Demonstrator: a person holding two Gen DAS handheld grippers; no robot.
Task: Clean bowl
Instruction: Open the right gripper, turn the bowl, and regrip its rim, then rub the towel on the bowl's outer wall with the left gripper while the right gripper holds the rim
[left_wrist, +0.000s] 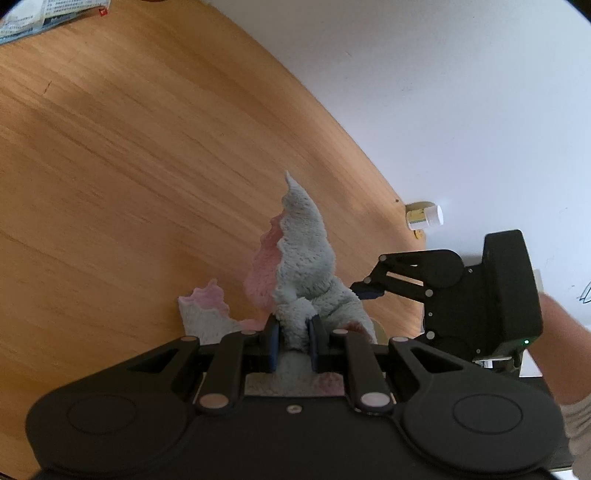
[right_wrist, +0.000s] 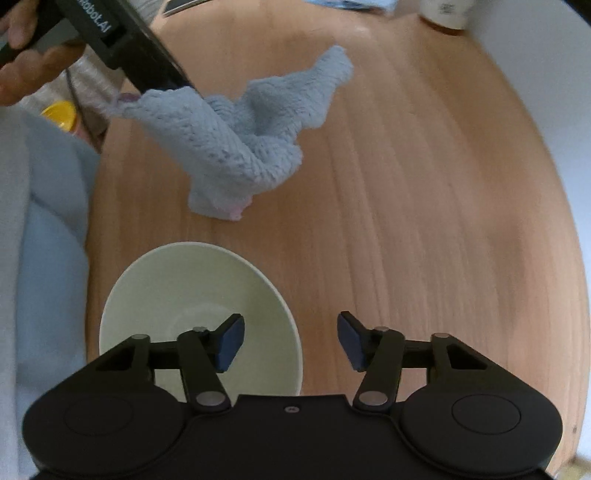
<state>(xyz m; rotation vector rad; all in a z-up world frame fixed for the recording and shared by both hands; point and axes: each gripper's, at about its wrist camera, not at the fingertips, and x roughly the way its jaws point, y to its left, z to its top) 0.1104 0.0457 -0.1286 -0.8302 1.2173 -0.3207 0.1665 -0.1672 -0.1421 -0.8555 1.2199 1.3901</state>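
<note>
Left tool, marked "RobotAI", pinches cloth; right tool spread above bowl.

**A plain domestic room with a round table**

This looks like a home. A round light-wood table stands against a bare white wall. At its edges lie printed papers far left, a small white-capped bottle and a yellow-lidded jar.
</note>
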